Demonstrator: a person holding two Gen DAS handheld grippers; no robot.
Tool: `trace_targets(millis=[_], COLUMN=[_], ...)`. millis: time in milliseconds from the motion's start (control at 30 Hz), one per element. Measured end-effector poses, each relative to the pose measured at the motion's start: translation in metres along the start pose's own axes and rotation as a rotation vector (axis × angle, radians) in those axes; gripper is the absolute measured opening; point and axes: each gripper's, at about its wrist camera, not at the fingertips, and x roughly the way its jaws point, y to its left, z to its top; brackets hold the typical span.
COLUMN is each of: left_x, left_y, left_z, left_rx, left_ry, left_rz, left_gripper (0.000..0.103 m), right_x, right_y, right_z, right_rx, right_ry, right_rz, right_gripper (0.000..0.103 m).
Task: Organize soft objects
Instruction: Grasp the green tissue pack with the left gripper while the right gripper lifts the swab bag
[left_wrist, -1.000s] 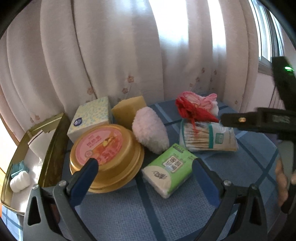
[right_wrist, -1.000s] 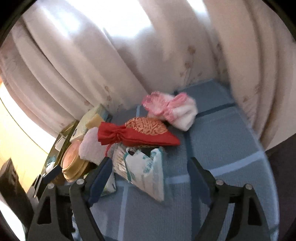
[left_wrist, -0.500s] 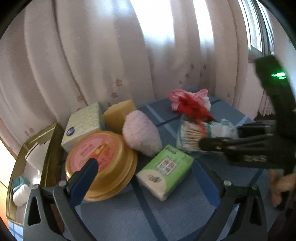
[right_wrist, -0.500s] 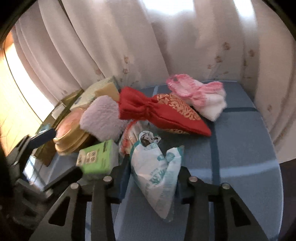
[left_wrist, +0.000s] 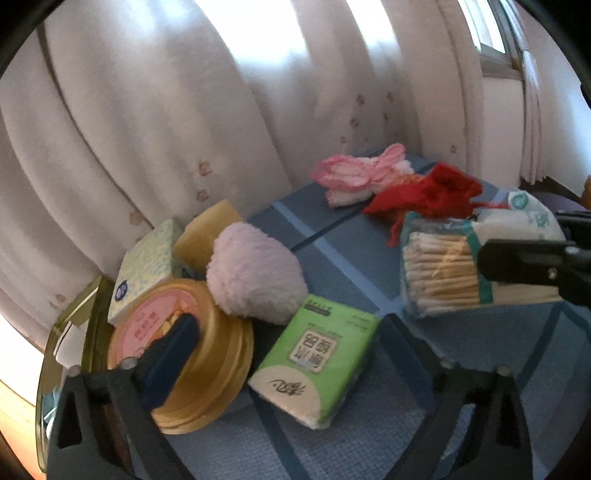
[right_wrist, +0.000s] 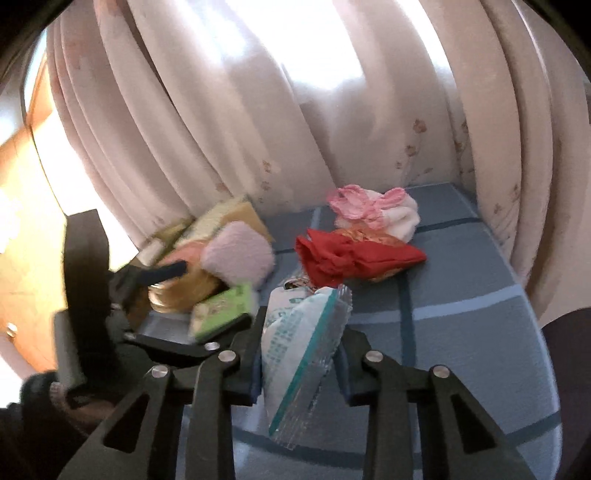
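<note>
A green tissue pack lies on the blue checked cloth between the fingers of my left gripper. Its jaws are closing, and the pads stand clear of the pack. My right gripper is closing on a clear bag of cotton swabs and pinches its printed end. In the left wrist view the swab bag hangs from the right gripper's fingers at the right. A fluffy pale pink pad, a red pouch and a pink-and-white cloth lie behind.
A gold round tin with a pink lid sits under my left finger. Behind it stand a tissue box and a yellow sponge. A gold-rimmed tray lies at the far left. Curtains close off the back.
My right gripper has shut on the swab bag and carried it to the right. My left gripper has rolled and moved in over the green pack, and its jaws have narrowed a little.
</note>
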Motion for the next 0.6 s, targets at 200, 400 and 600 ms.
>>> trace_targets(millis=[200, 400, 600], left_x=[-0.007, -0.018, -0.020], left_y=[0.000, 0.011, 0.008], left_z=[0.000, -0.002, -0.006], left_rx=[-0.012, -0.090, -0.086], left_ry=[-0.028, -0.043, -0.038], left_rz=[-0.048, -0.147, -0.159], left_gripper=[0.069, 0.044, 0.044], right_x=[-0.033, -0.057, -0.064], right_y=[0.018, 0.022, 0.007], right_z=[0.002, 0.004, 0.003], right_rx=[-0.016, -0.029, 0.007], right_ry=[-0.094, -0.179, -0.225], right_rz=[0.095, 0.034, -0.040], right_gripper=[0.033, 0.033, 0.033])
